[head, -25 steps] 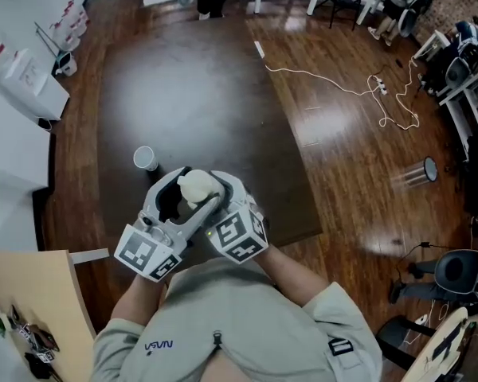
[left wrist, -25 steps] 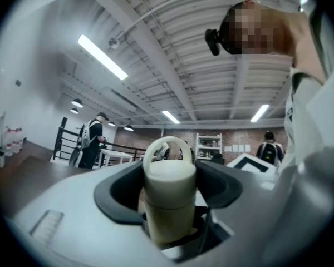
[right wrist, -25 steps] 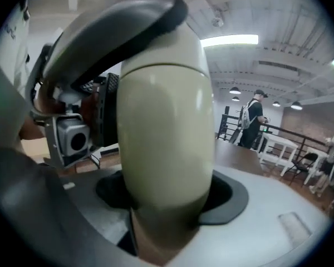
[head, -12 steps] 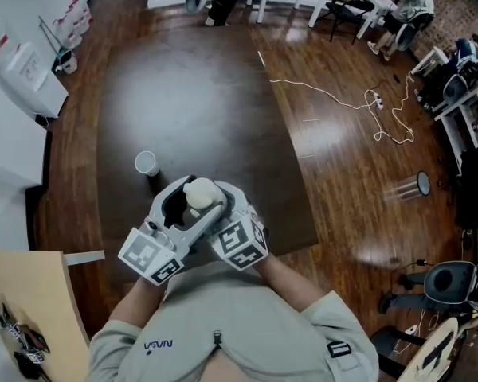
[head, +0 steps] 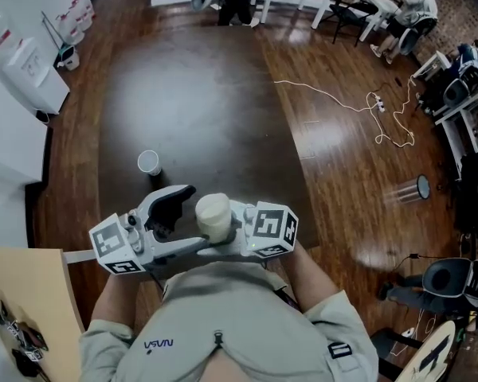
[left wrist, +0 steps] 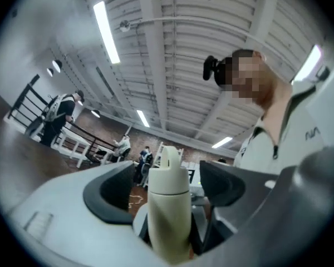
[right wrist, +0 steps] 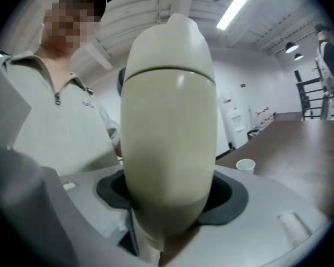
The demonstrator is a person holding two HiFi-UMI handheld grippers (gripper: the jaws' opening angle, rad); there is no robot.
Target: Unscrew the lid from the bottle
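step: unscrewing judged mid-way, lid (left wrist: 168, 174) seated on cream bottle (head: 213, 216), held above the table's (head: 199, 94) near edge | right gripper (right wrist: 167, 199) clamped the bottle body | left gripper (left wrist: 167, 191) jaws had just been opening, spread either side of lid, not touching | next: probably close on lid, twist | left gripper view showed those gaps; head view showed only the bottle's top

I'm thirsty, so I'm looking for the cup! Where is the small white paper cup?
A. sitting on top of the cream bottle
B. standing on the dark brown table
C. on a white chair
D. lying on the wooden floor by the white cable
B: the small white paper cup stands upright on the dark brown table, well apart from the cream bottle.
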